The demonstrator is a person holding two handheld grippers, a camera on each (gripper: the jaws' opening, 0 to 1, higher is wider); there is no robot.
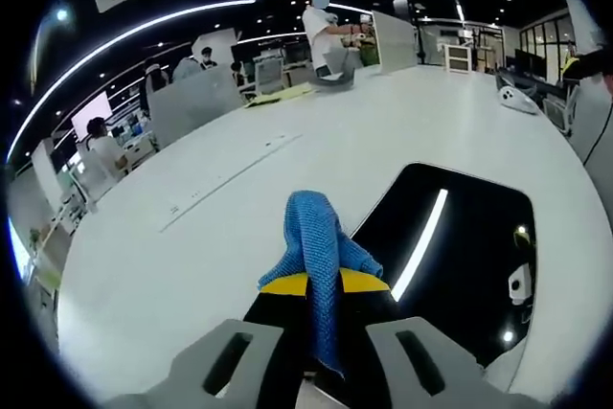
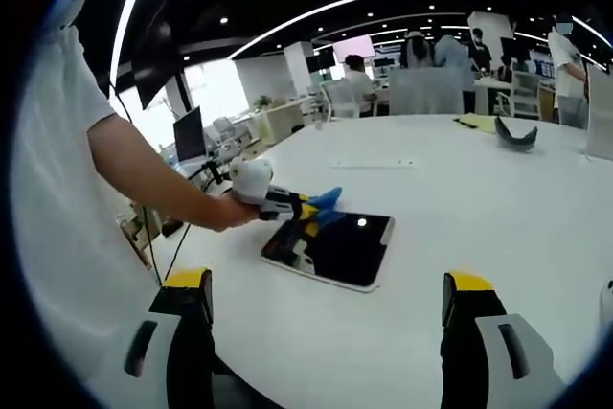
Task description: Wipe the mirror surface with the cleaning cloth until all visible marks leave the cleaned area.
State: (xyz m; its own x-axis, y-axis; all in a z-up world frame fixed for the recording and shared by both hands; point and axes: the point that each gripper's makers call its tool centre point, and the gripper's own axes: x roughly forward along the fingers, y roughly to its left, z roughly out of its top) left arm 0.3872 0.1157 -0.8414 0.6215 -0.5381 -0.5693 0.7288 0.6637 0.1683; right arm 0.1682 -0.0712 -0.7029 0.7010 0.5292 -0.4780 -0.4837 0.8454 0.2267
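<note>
Left gripper [image 1: 323,318] pinches the blue cleaning cloth [image 1: 316,241] between yellow-tipped jaws; right gripper [image 2: 326,304] spread wide, holding nothing. Around: white table [image 1: 192,227], a grey object [image 2: 514,133] upper right of the right gripper view, people at desks behind. Mirror [image 2: 335,248] lies flat mid-frame — cloth hangs at its left edge, well ahead of the right jaws. No readable writing.

blue cloth [image 1: 319,265] hides left tongs' [image 1: 322,286] tips — mirror [image 1: 469,256] near edge cut off behind them
</note>
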